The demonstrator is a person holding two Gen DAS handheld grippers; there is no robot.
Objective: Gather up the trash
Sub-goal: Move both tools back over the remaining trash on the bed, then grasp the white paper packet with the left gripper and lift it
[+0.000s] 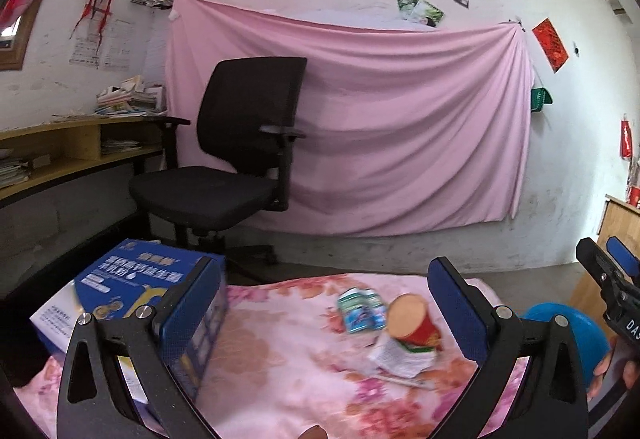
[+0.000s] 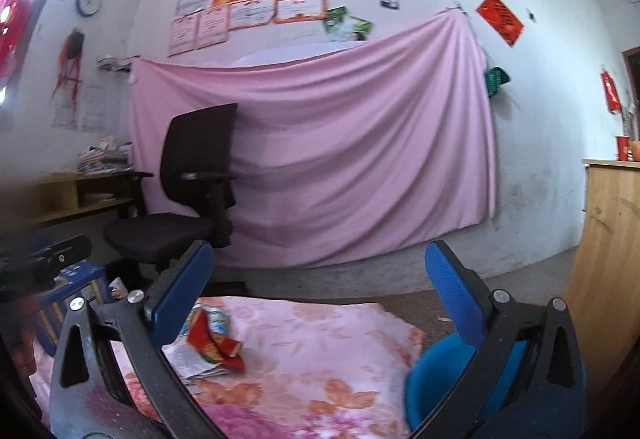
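A floral cloth (image 1: 260, 359) covers the surface in front of me. On it lie a crushed red paper cup (image 1: 414, 321), a green and blue wrapper (image 1: 362, 309) and a crumpled white paper (image 1: 404, 357). My left gripper (image 1: 324, 315) is open just short of them, with nothing between its fingers. The right wrist view shows the same red cup (image 2: 212, 345), wrapper (image 2: 214, 317) and paper (image 2: 192, 359) to the lower left. My right gripper (image 2: 320, 295) is open and empty, above the cloth (image 2: 320, 359). Its tip (image 1: 606, 257) also shows at the right edge of the left wrist view.
A blue printed box (image 1: 132, 279) stands on the cloth at the left, against my left finger. A blue bin (image 2: 436, 379) sits off the cloth's right end. Behind are a black office chair (image 1: 240, 143), a hung pink sheet (image 1: 380, 119), a wooden desk (image 1: 60, 155) and a wooden cabinet (image 2: 608, 259).
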